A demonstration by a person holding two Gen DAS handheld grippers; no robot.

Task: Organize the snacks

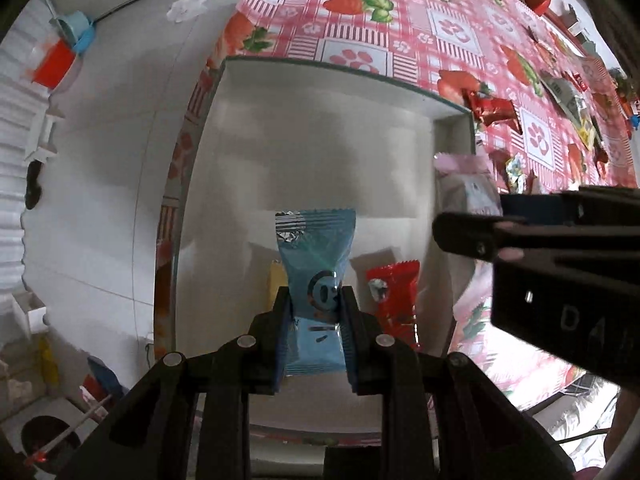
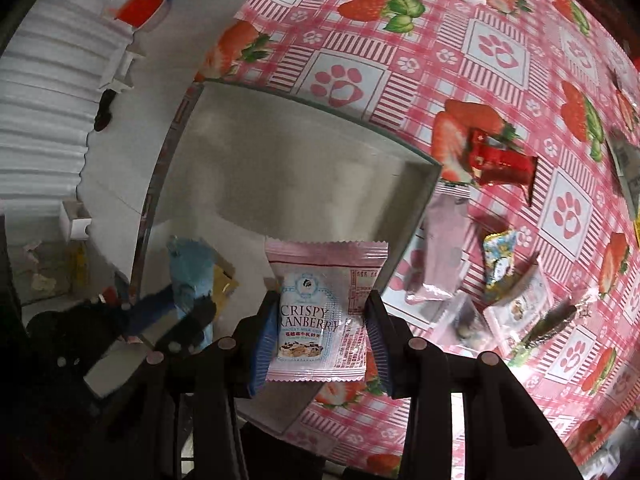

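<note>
My left gripper is shut on a blue snack packet and holds it over the white tray. A red packet and a yellow one lie in the tray below. My right gripper is shut on a pink "Crispy Cranberry" packet above the tray's right side. The right gripper also shows in the left wrist view; the left gripper with its blue packet shows in the right wrist view.
The table has a pink strawberry cloth. Several loose snacks lie right of the tray: a red wrapper, a pink packet, a green-yellow candy. The table edge and white floor are to the left.
</note>
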